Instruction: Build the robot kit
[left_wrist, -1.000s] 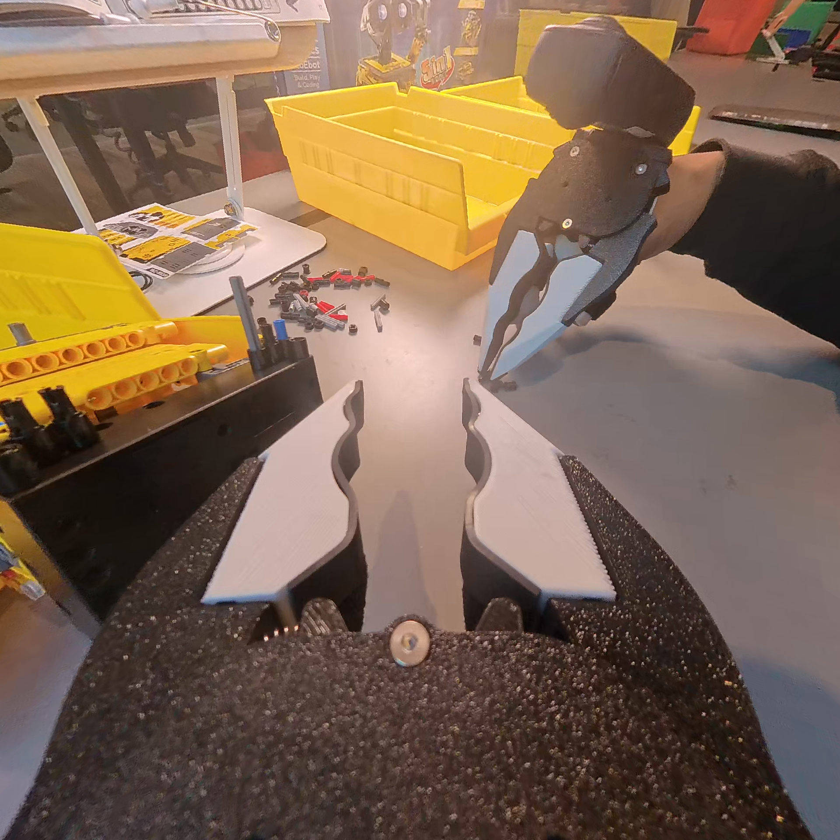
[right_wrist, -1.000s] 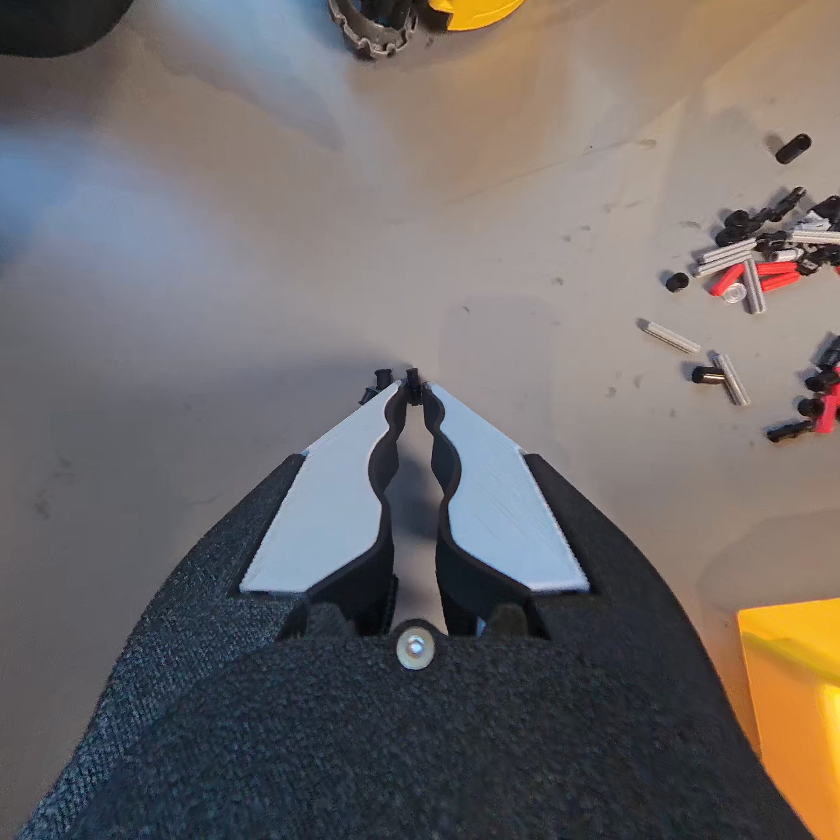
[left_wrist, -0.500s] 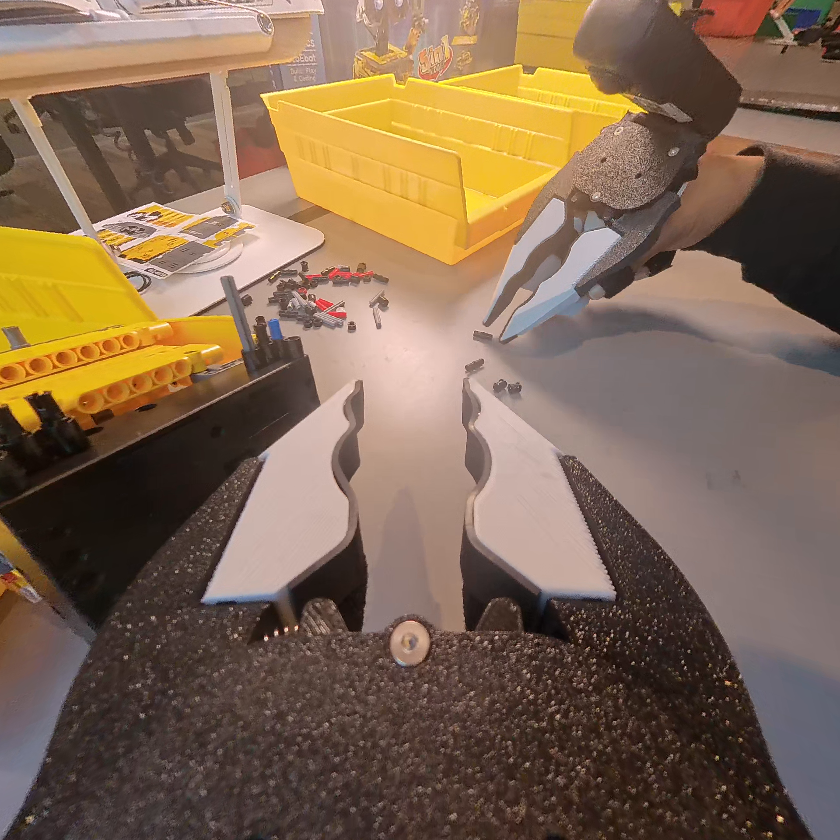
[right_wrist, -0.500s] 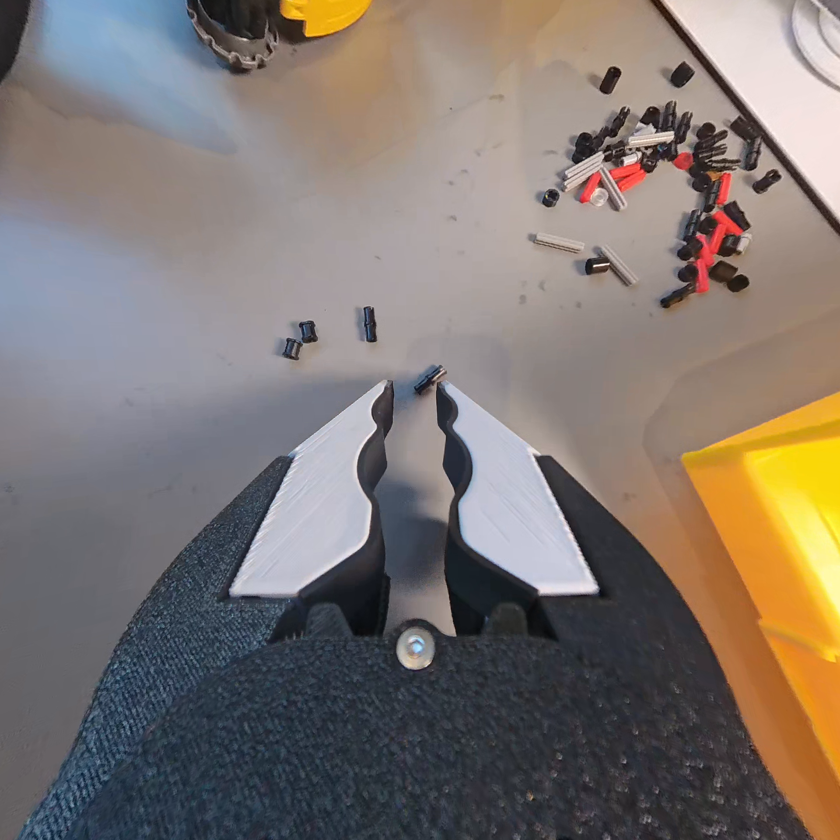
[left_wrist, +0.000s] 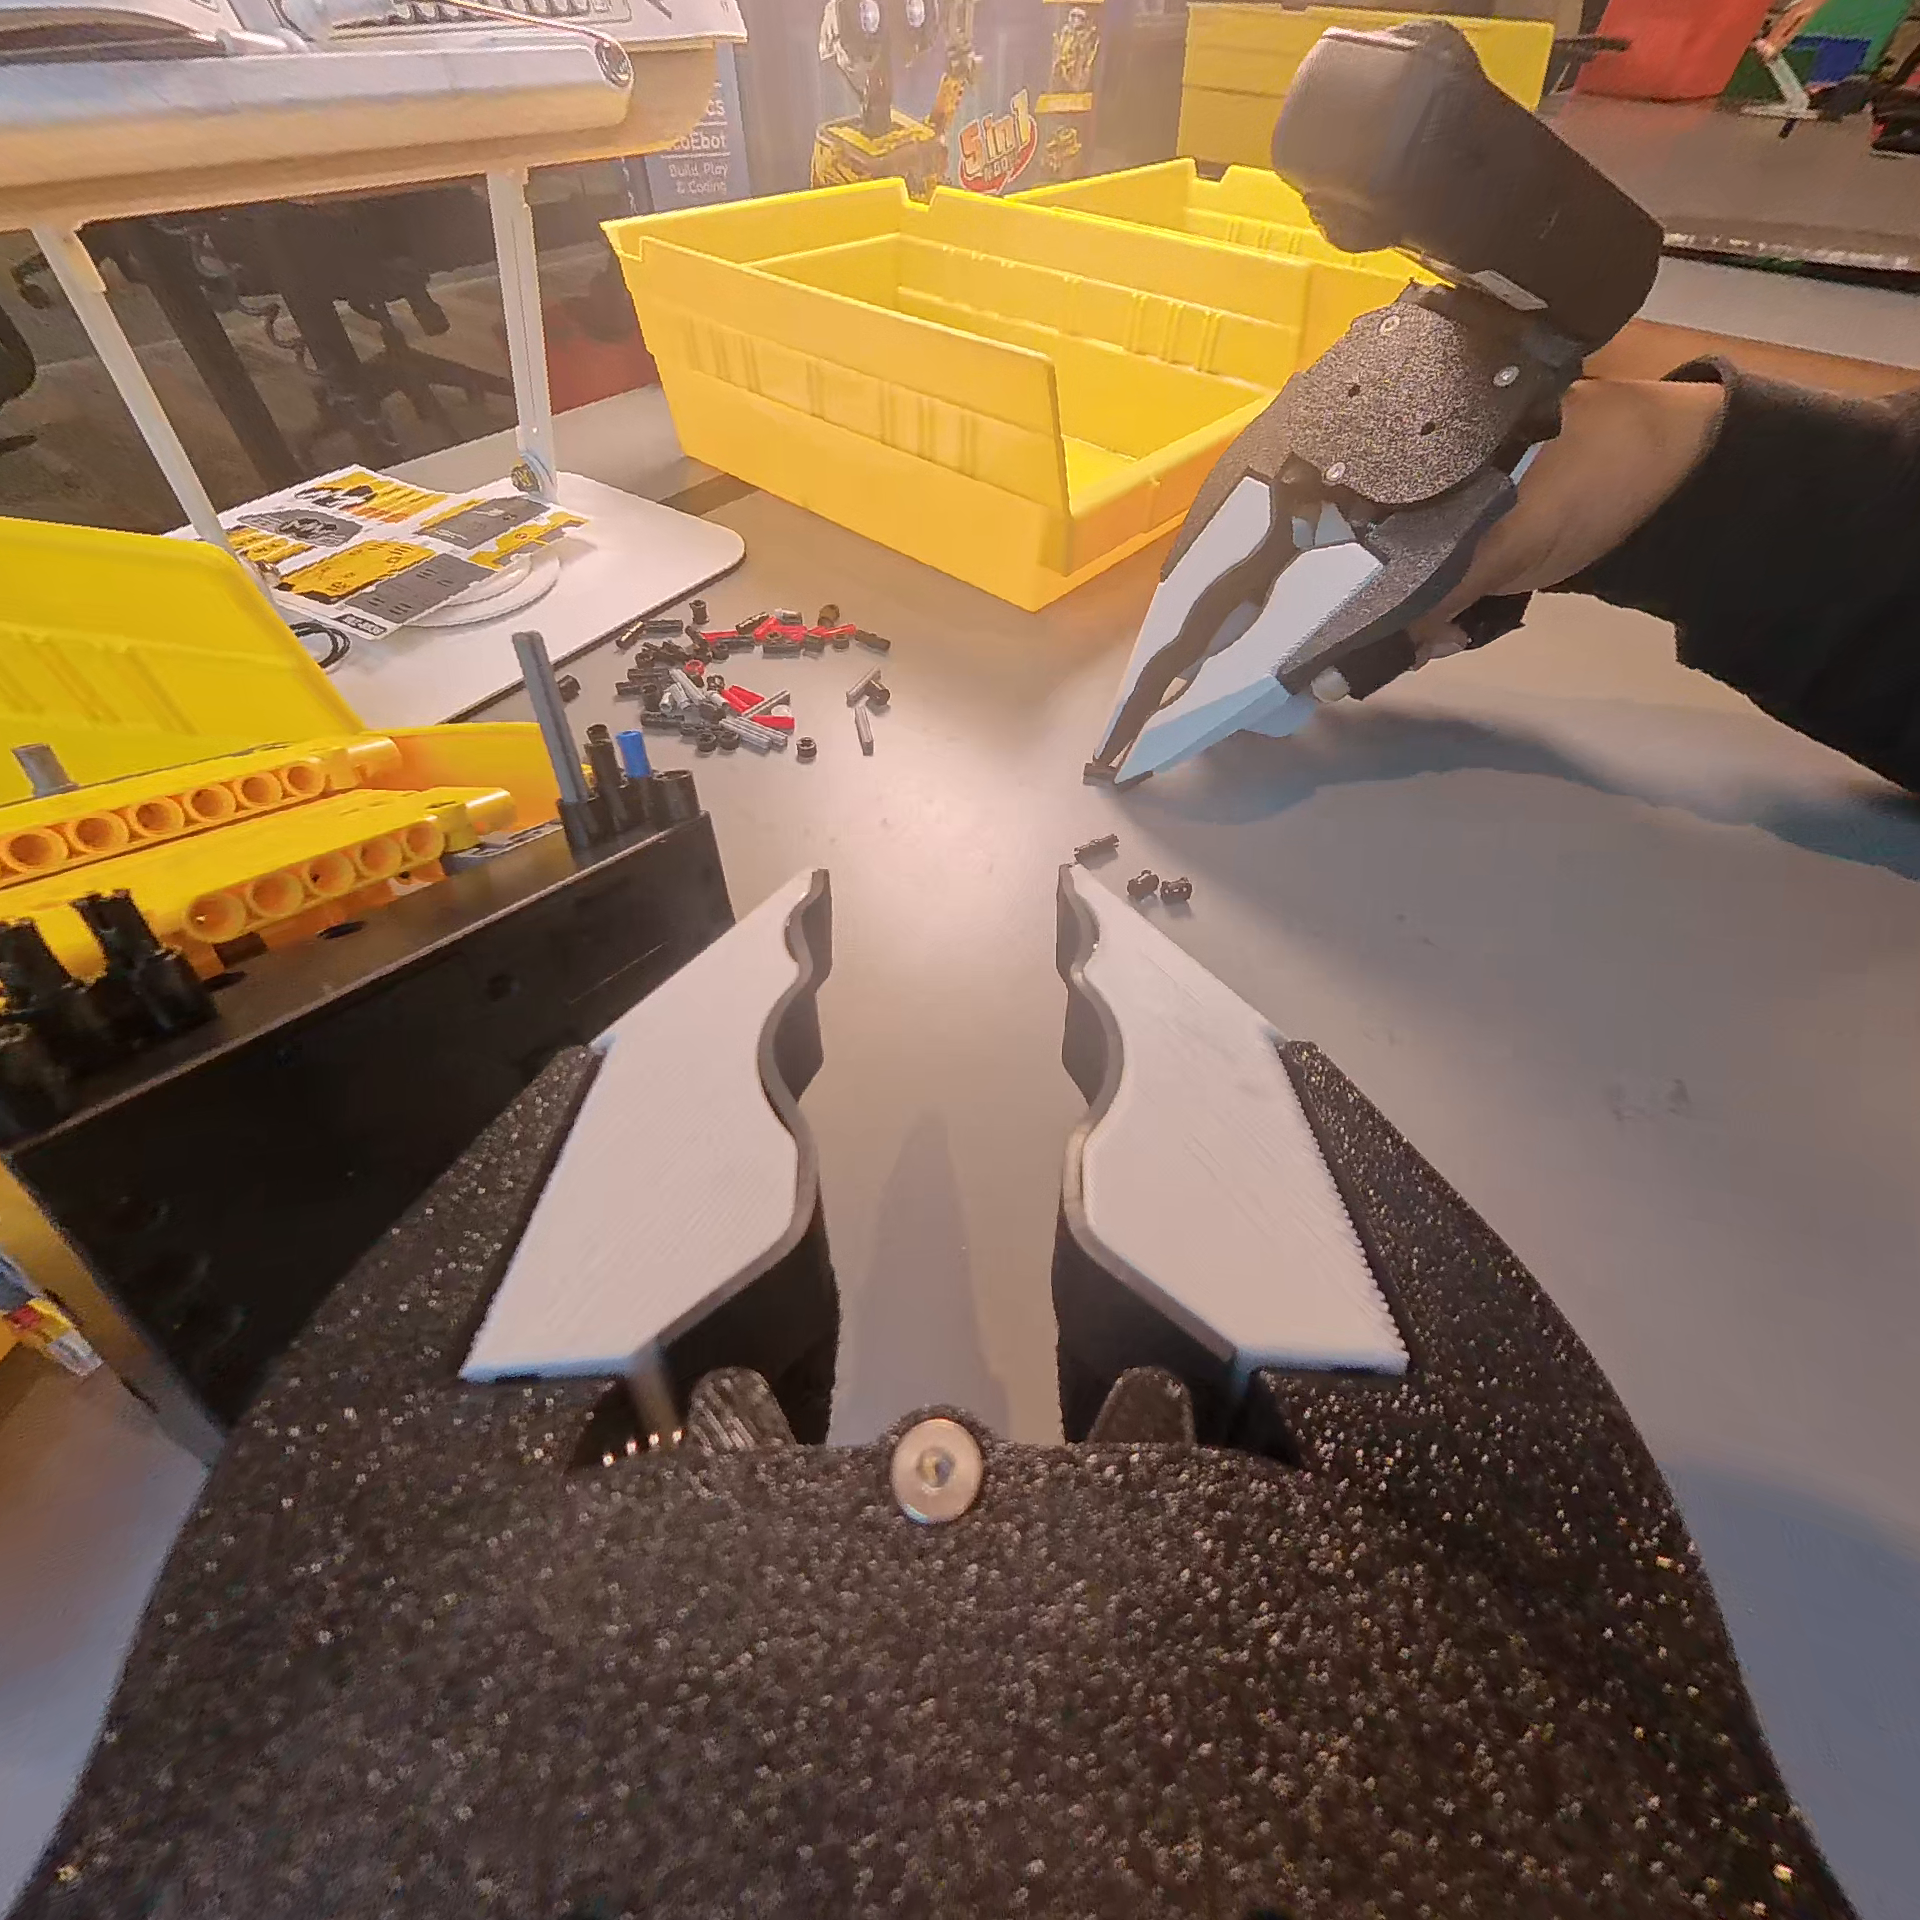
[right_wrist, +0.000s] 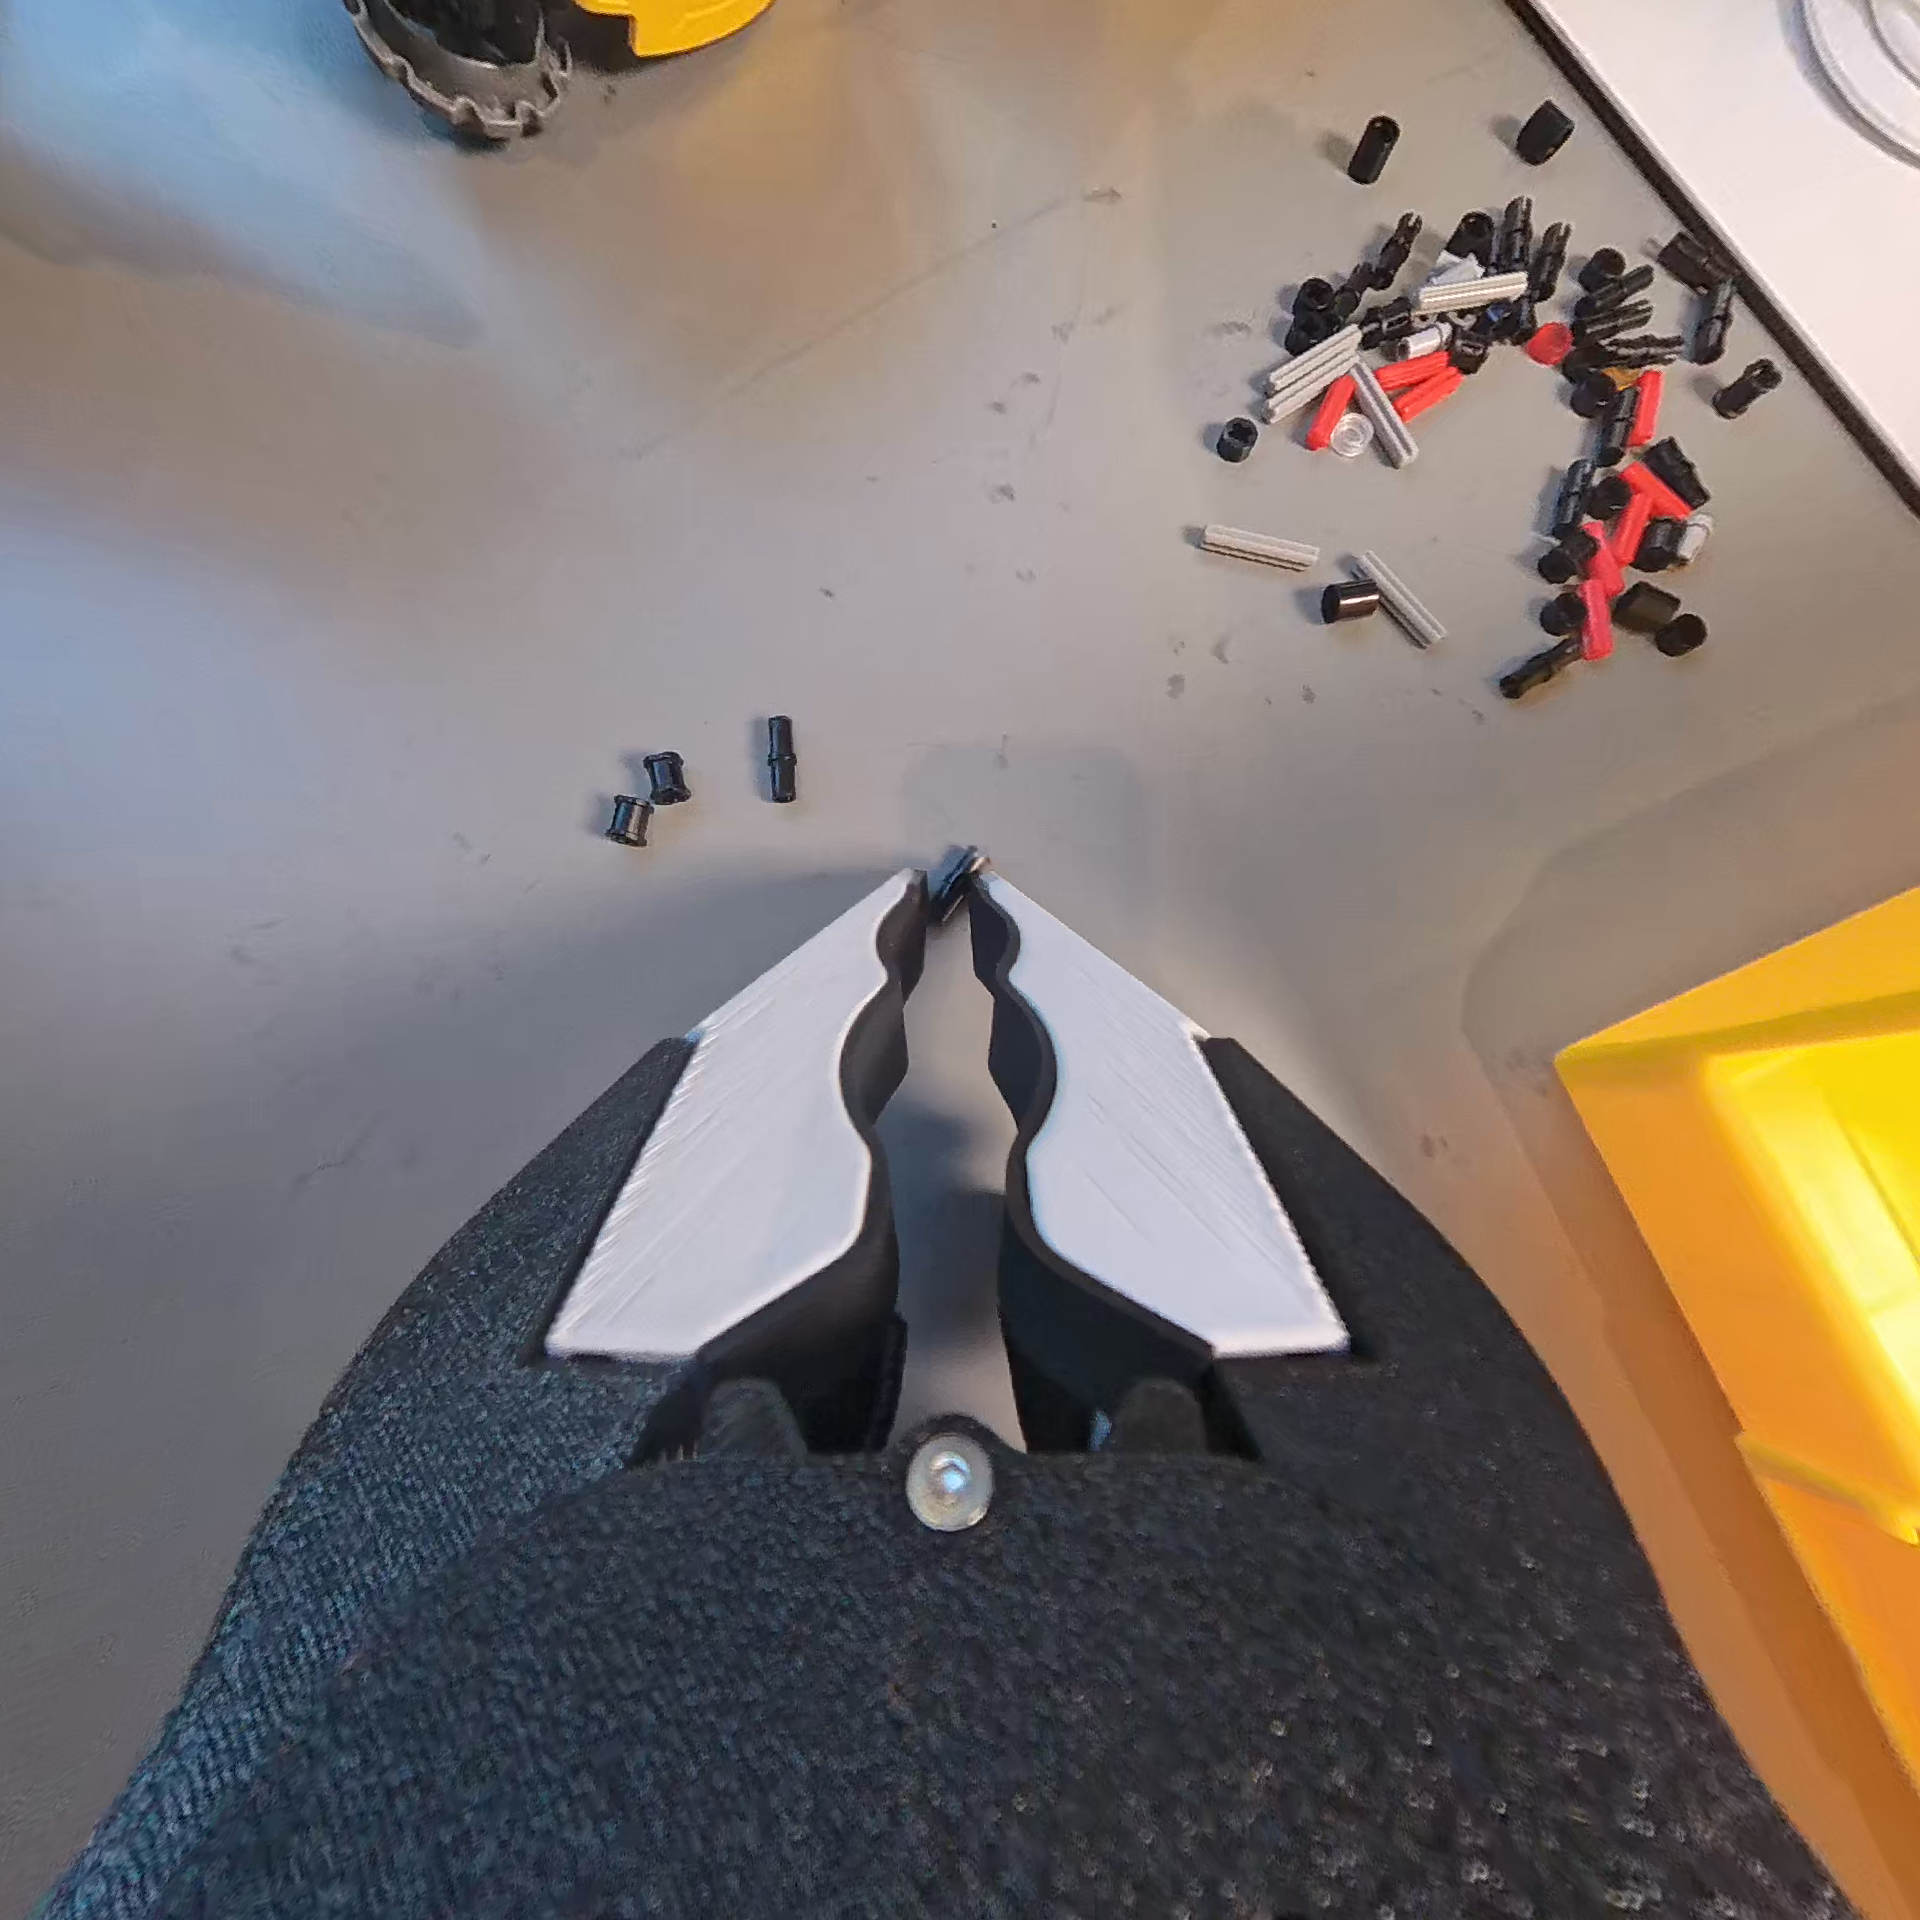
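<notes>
Lowered again since the previous frame, right gripper (right_wrist: 948, 878) pinches a black pin (right_wrist: 954, 871) on the grey tabletop (right_wrist: 520, 540); left gripper (left_wrist: 943, 883) gapes wide over bare surface beside the black block (left_wrist: 343, 1049).

R tongs (right_wrist: 948, 891) now pinching black pin (right_wrist: 954, 873) (was loose).

The right gripper (right_wrist: 948, 883) pinches a small black pin (right_wrist: 951, 871) at its fingertips, low on the grey surface (right_wrist: 520, 520). The left gripper (left_wrist: 943, 894) hangs spread and empty, nearest three loose black pins (left_wrist: 1143, 878).
</notes>
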